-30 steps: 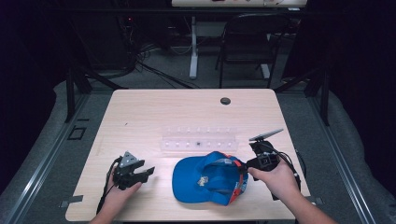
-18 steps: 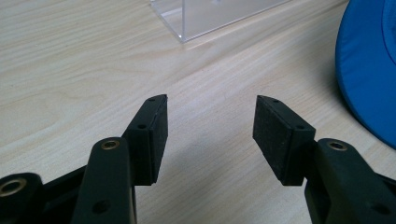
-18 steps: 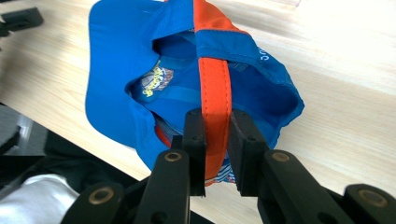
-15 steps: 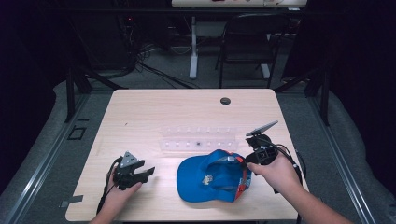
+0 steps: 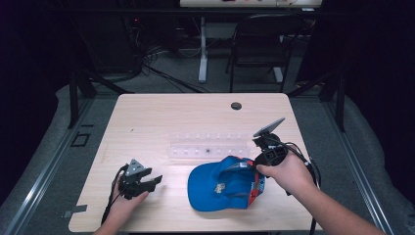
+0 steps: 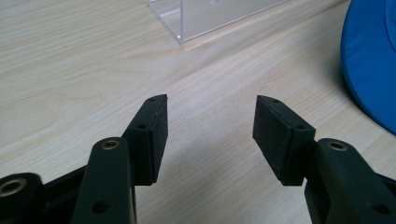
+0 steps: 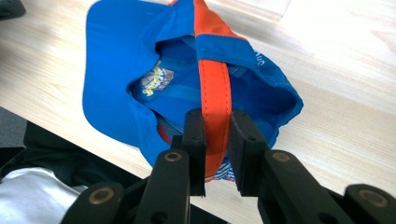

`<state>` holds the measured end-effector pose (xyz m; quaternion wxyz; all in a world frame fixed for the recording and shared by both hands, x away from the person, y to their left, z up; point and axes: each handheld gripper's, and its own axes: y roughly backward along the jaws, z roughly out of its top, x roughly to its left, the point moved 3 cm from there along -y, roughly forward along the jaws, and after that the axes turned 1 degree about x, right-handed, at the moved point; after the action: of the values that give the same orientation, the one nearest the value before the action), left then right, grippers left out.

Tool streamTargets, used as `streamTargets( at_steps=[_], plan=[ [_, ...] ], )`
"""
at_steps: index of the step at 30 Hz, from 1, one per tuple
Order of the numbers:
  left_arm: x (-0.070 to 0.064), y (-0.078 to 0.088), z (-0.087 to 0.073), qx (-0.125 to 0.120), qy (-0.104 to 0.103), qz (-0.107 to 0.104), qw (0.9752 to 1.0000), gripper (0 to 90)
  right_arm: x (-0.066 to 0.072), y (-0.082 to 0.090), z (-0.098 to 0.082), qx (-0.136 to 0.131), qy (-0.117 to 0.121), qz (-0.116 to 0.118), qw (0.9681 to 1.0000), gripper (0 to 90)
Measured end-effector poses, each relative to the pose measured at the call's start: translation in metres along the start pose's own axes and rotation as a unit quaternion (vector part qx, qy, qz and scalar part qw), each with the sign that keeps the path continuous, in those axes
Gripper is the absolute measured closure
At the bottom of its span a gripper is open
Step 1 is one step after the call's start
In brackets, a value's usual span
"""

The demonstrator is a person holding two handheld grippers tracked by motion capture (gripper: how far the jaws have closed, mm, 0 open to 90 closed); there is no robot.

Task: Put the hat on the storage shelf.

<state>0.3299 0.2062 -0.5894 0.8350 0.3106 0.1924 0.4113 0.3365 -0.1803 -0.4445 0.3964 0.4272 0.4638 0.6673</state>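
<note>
R gripper pinching orange strap of blue fabric cap has lifted its rear edge off light wood table since a sec ago; brim still down. L gripper spread, idle.

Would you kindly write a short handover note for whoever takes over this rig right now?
Right tongs: shut on the orange strap of the blue cap, which lies upside down at the table's near right.
Left tongs: open, holding nothing, low over the wood left of the cap.
Clear plastic rack: just behind the cap.
Done: cap gripped.
Left: probably moving it to the rack.
</note>
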Motion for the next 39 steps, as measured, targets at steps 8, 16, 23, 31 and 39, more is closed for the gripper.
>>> streamTargets(
  at_steps=[8,16,23,31,39],
  plan=[
    [0.000,0.001,0.000,0.005,-0.001,-0.003,1.0000,45.7,0.007,0.019,0.009,-0.003,0.007,-0.007,0.9999,77.9],
    [0.000,0.001,0.000,0.011,-0.004,-0.003,0.9999,45.6,0.015,0.033,0.016,-0.008,0.012,-0.005,0.9999,77.9],
    [0.000,0.000,0.000,0.006,-0.001,-0.003,1.0000,45.6,0.020,0.044,0.021,0.000,0.012,-0.001,0.9999,77.8],
    [0.000,0.001,0.000,0.005,-0.003,-0.003,1.0000,45.7,0.022,0.054,0.028,0.018,-0.002,0.025,0.9995,77.9],
    [0.000,0.000,0.000,0.005,-0.002,-0.002,1.0000,45.7,0.022,0.060,0.034,0.027,-0.024,0.052,0.9980,78.0]
  ],
)
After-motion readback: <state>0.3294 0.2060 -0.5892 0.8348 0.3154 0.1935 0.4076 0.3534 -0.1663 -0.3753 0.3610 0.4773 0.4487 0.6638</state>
